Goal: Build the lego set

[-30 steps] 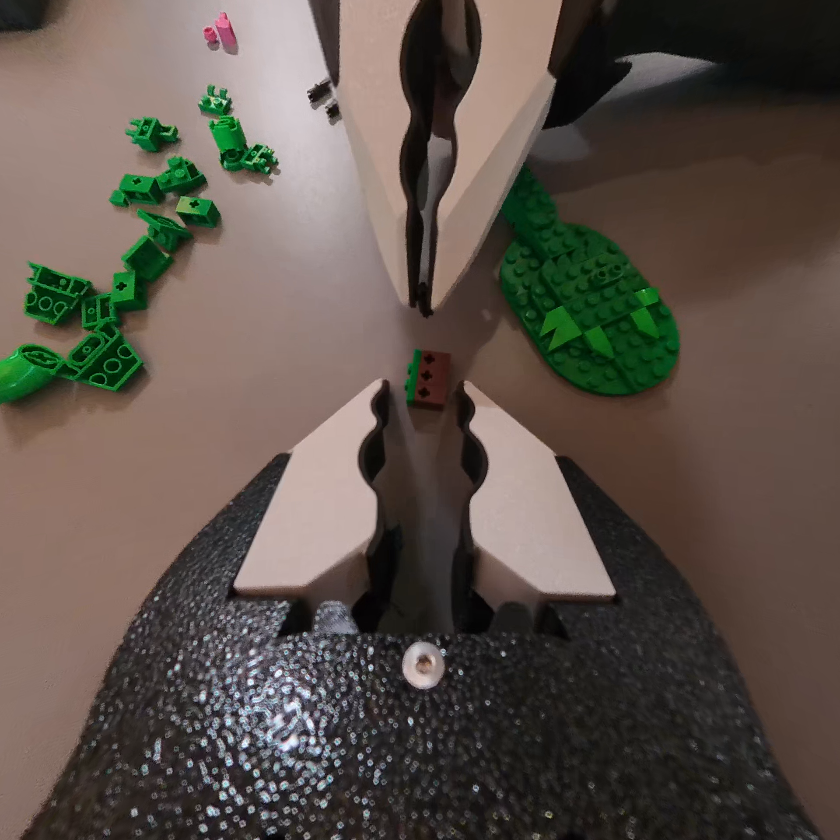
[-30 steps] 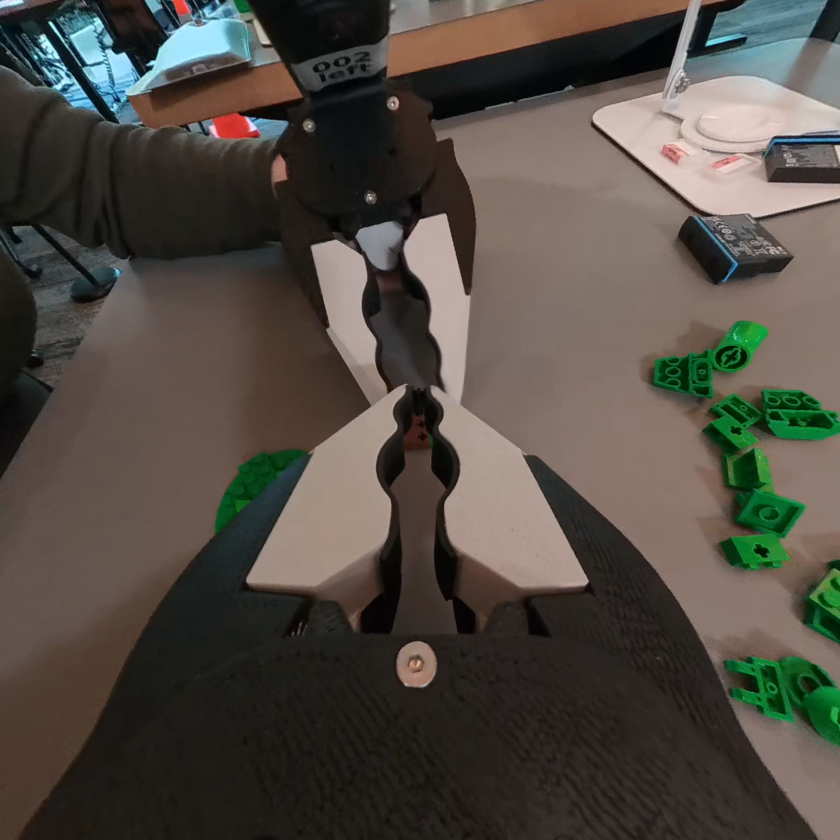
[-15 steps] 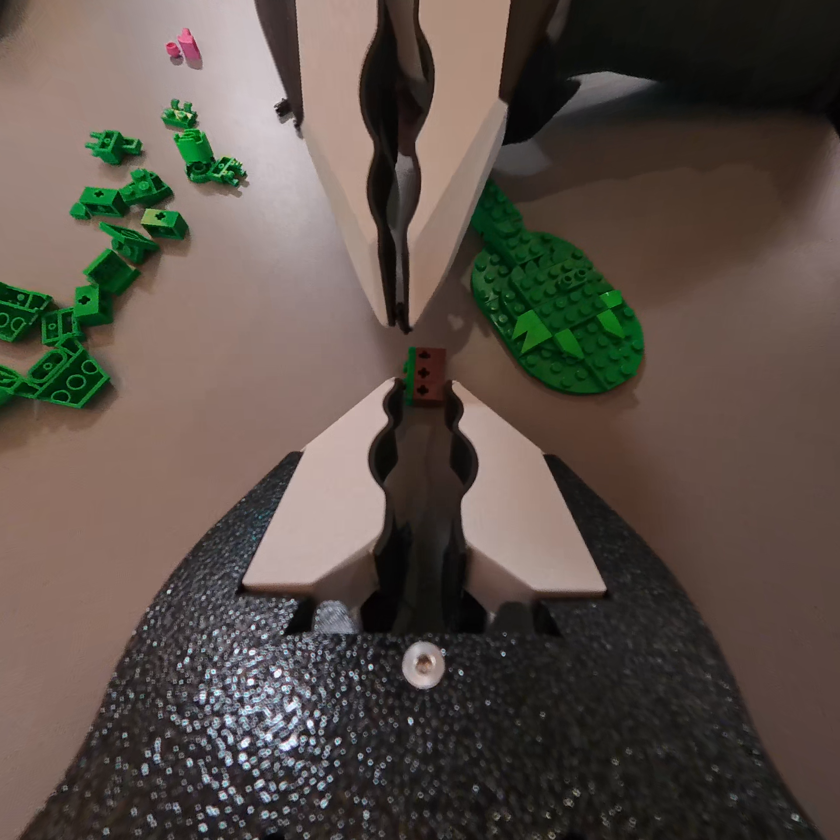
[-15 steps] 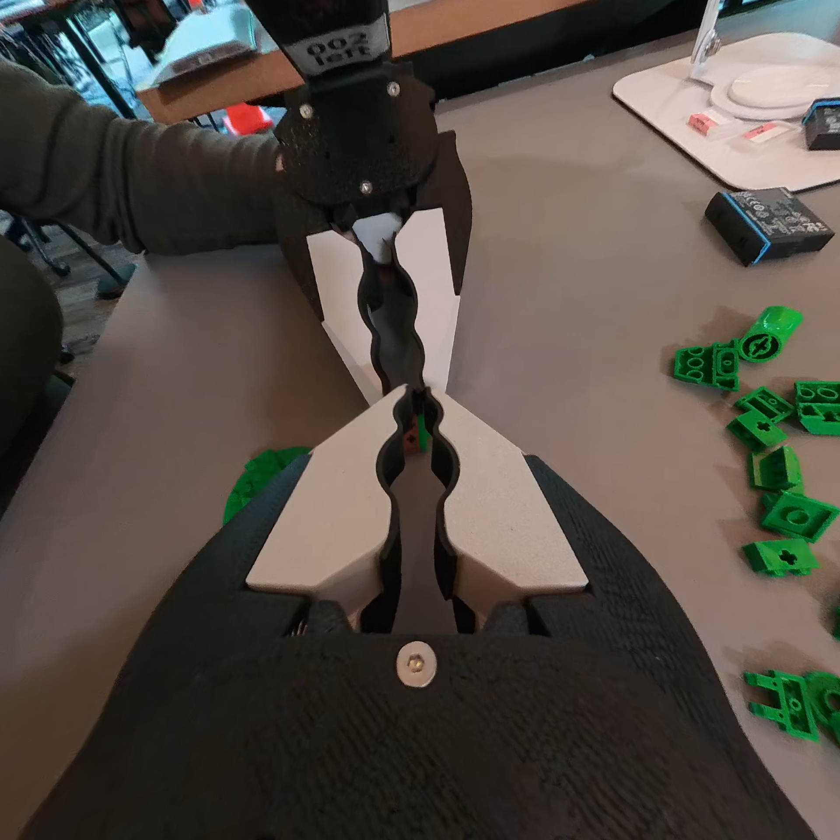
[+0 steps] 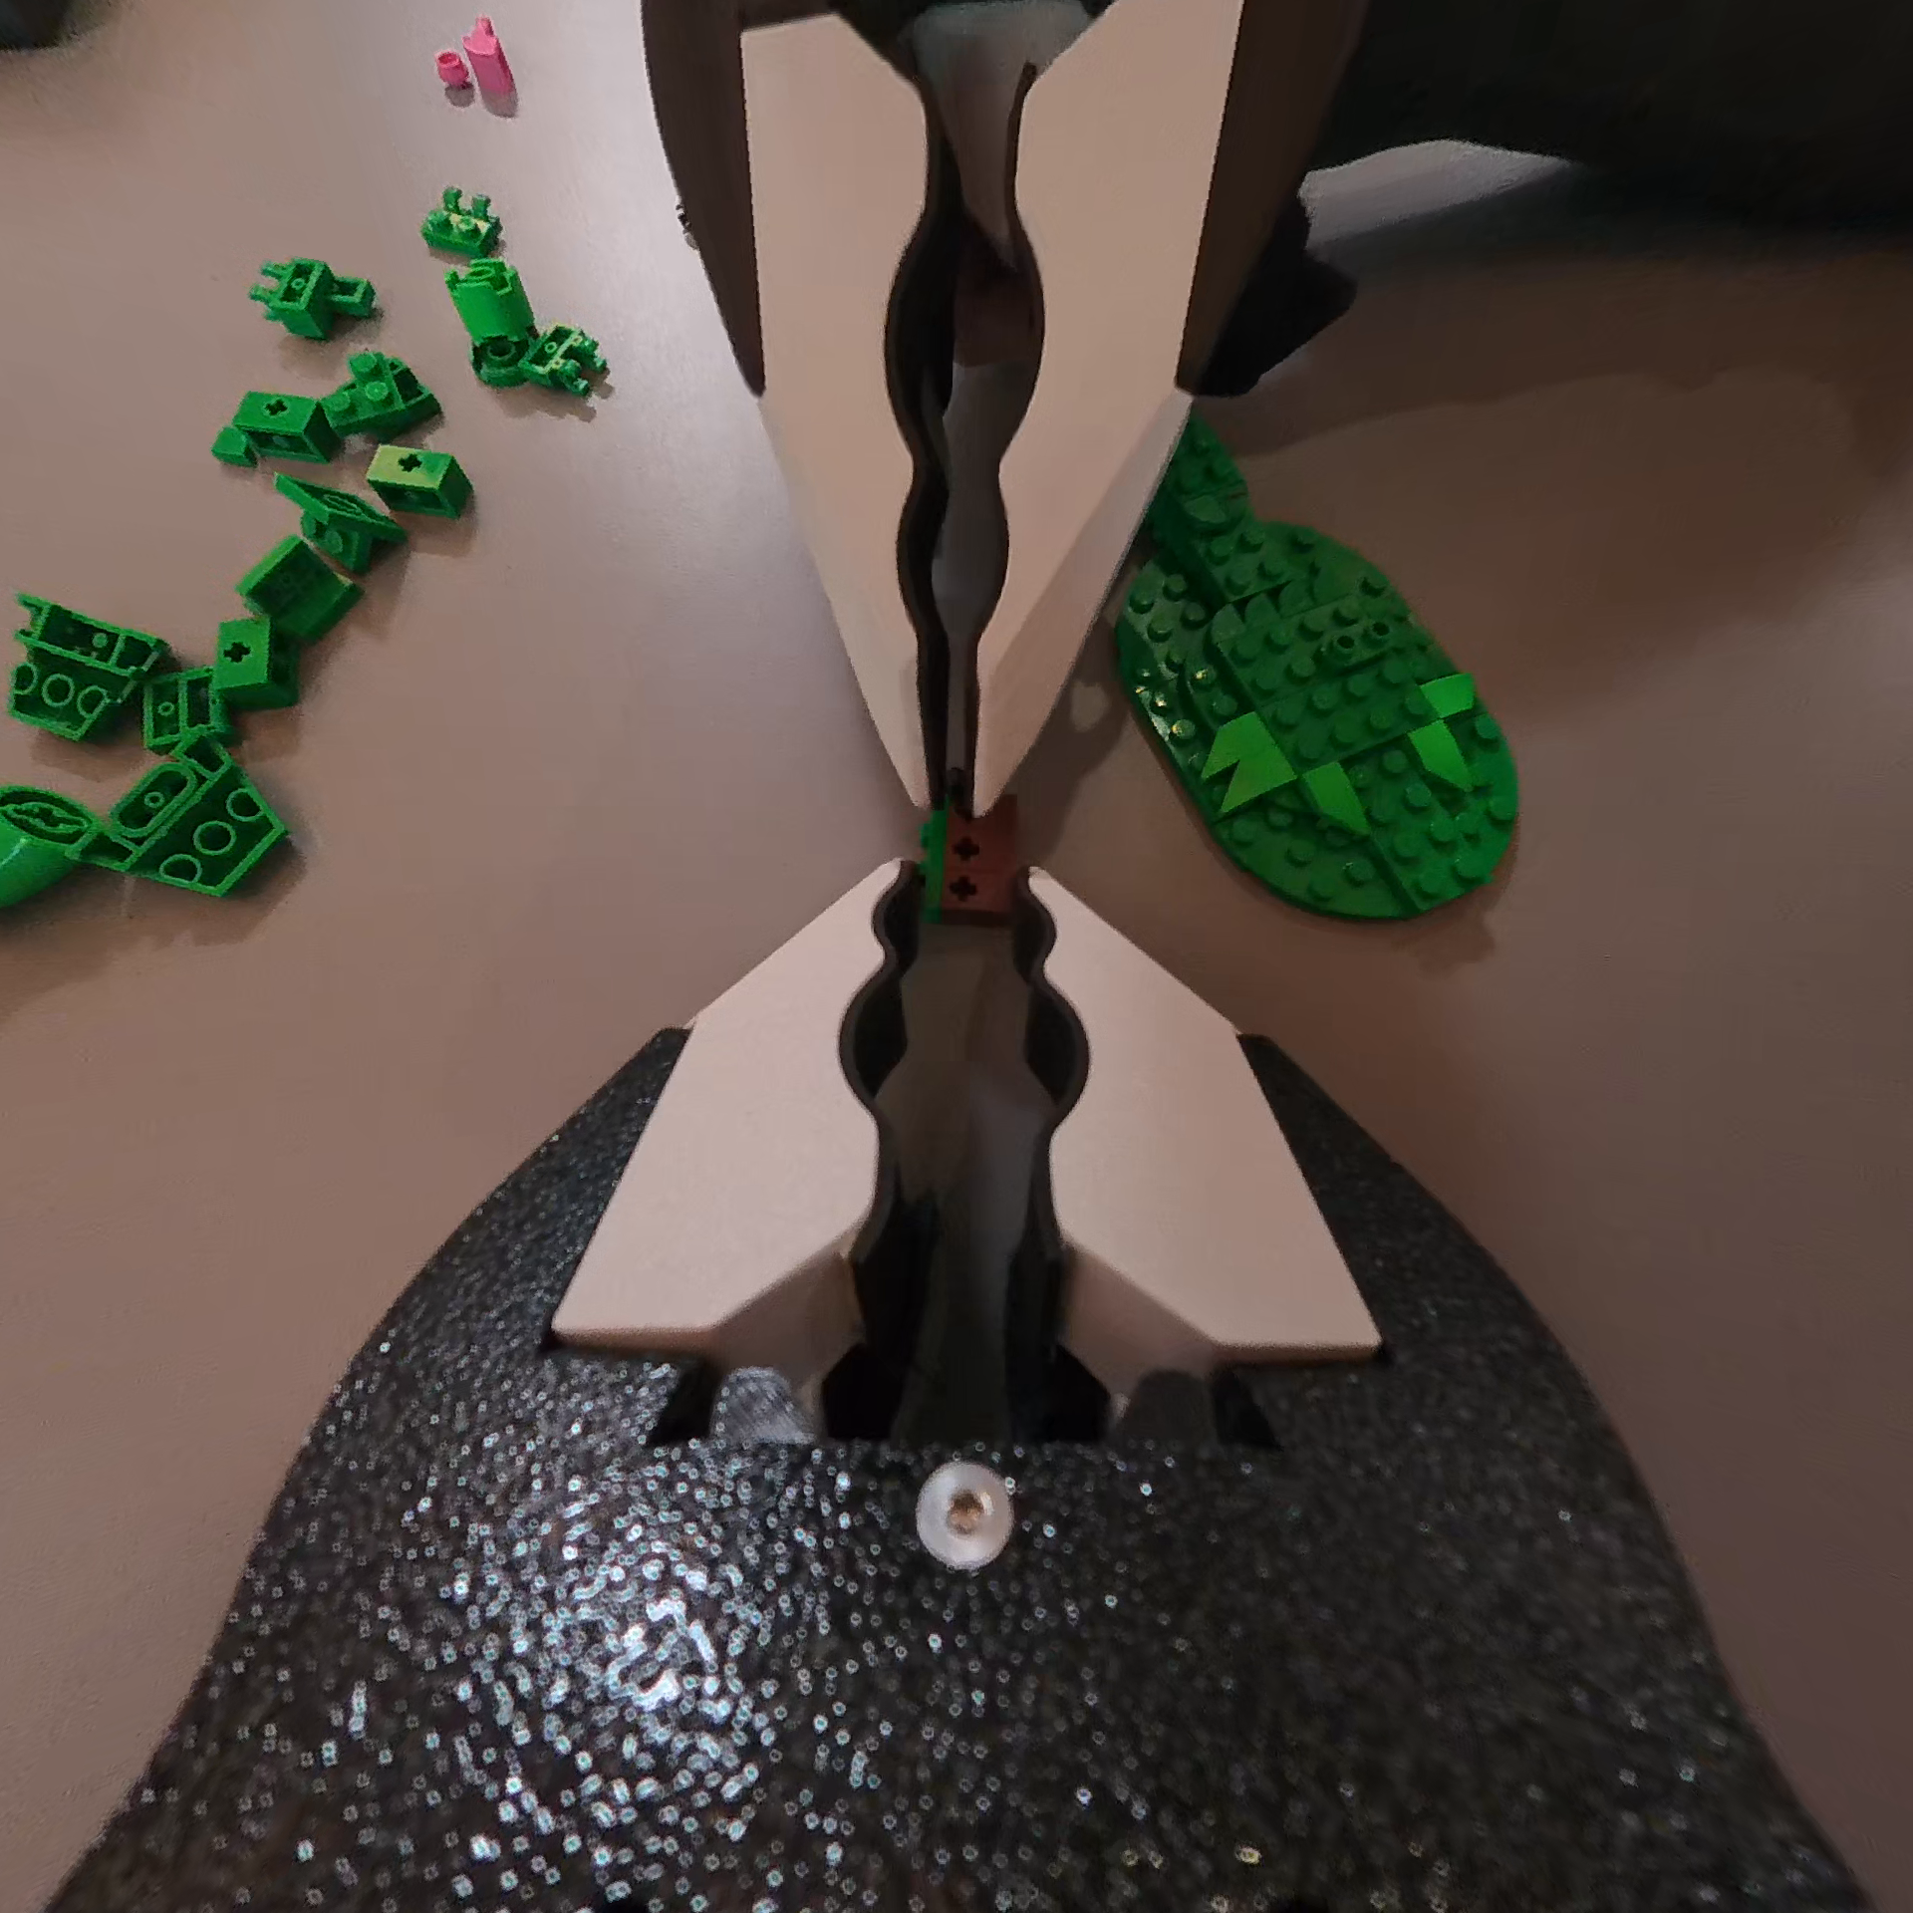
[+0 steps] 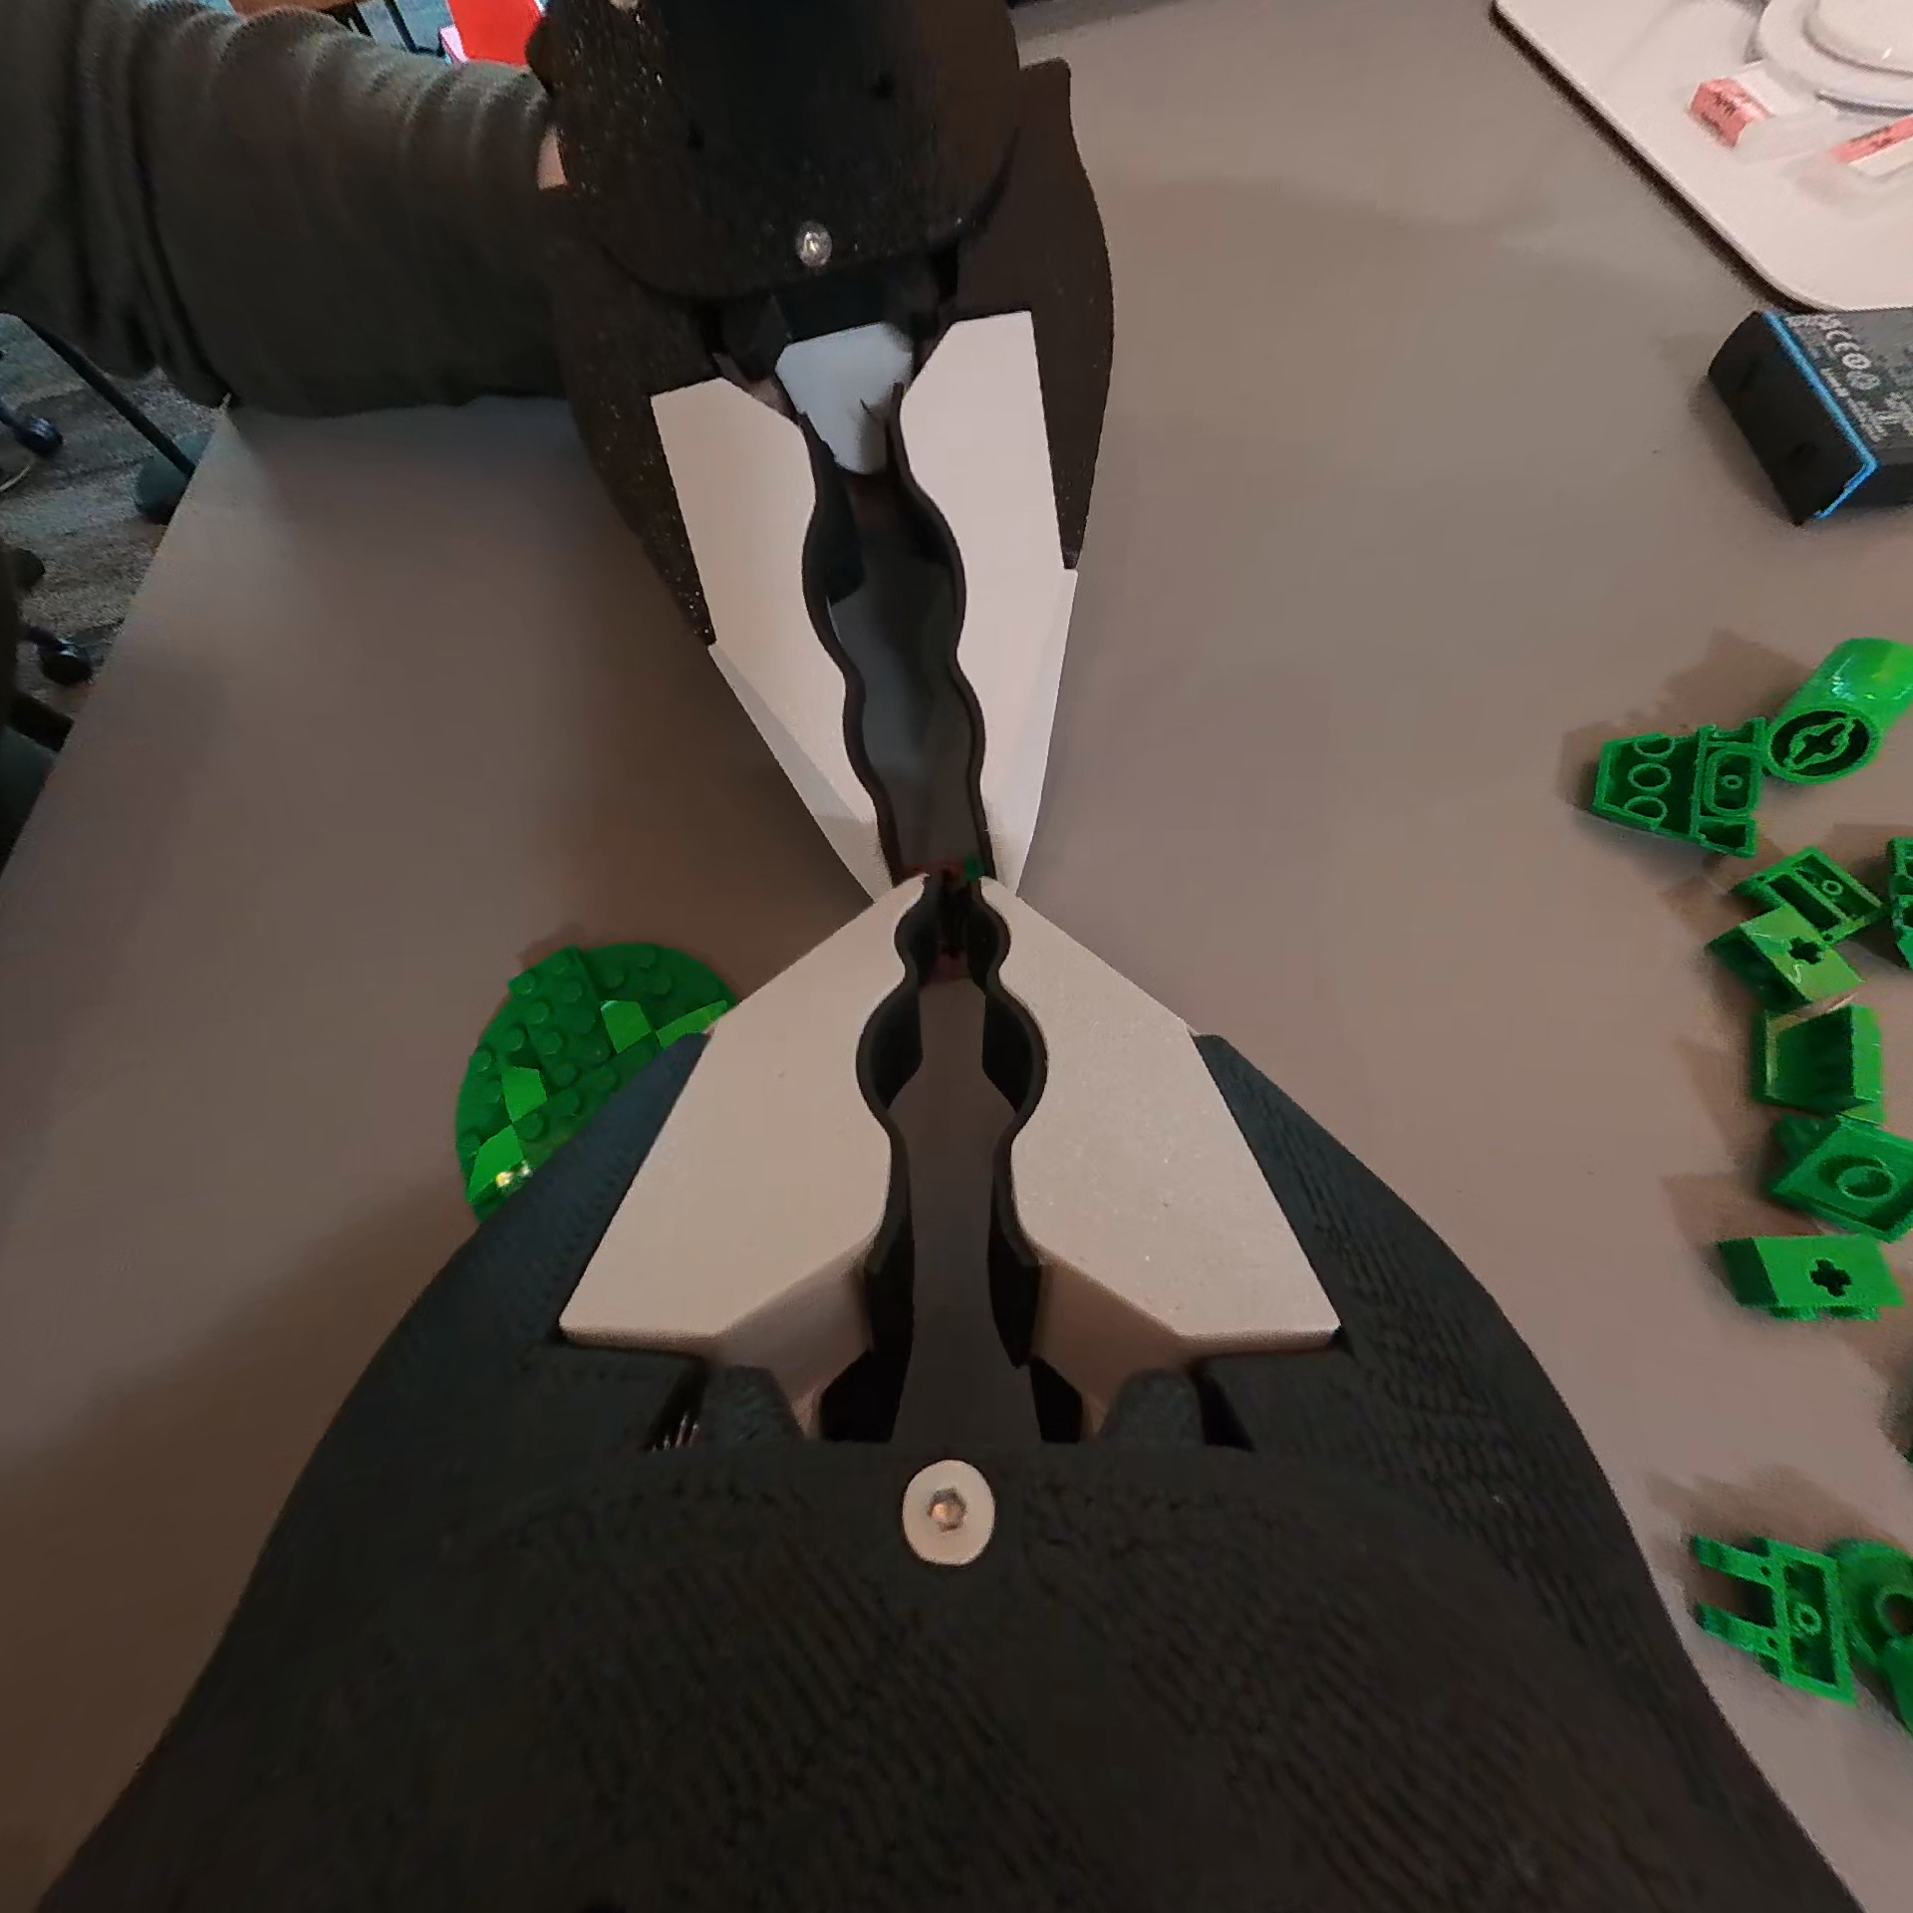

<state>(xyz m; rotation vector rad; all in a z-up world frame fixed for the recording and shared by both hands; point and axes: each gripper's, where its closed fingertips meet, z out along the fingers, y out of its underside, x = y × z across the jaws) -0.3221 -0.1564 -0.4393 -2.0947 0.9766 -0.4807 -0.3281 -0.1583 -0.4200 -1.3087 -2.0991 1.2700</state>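
A small brown brick (image 5: 973,870) with cross holes and a thin green plate on its left side sits between the fingertips of my left gripper (image 5: 973,882), which is shut on it just above the table. My right gripper (image 5: 960,792) comes from the opposite side. It is shut, and its tips touch the brick's far end. A thin dark sliver between those tips cannot be told from the pads. In the right wrist view, my right gripper (image 6: 952,892) meets the left gripper (image 6: 937,864) tip to tip, and the brick (image 6: 947,937) shows as a dark red sliver.
A green oval baseplate (image 5: 1325,725) with built-up bricks lies right of the grippers, also in the right wrist view (image 6: 559,1046). Loose green pieces (image 5: 259,580) (image 6: 1822,1035) are scattered on the other side. A pink piece (image 5: 481,62), a black box (image 6: 1822,414), a white tray (image 6: 1708,155) and a person's sleeve (image 6: 259,186) are farther off. Less than 4 cm separates the two grippers' tips.
My left gripper's fingers have closed in on the brown brick. My right gripper has moved closer until its tips reach the brick's far end.
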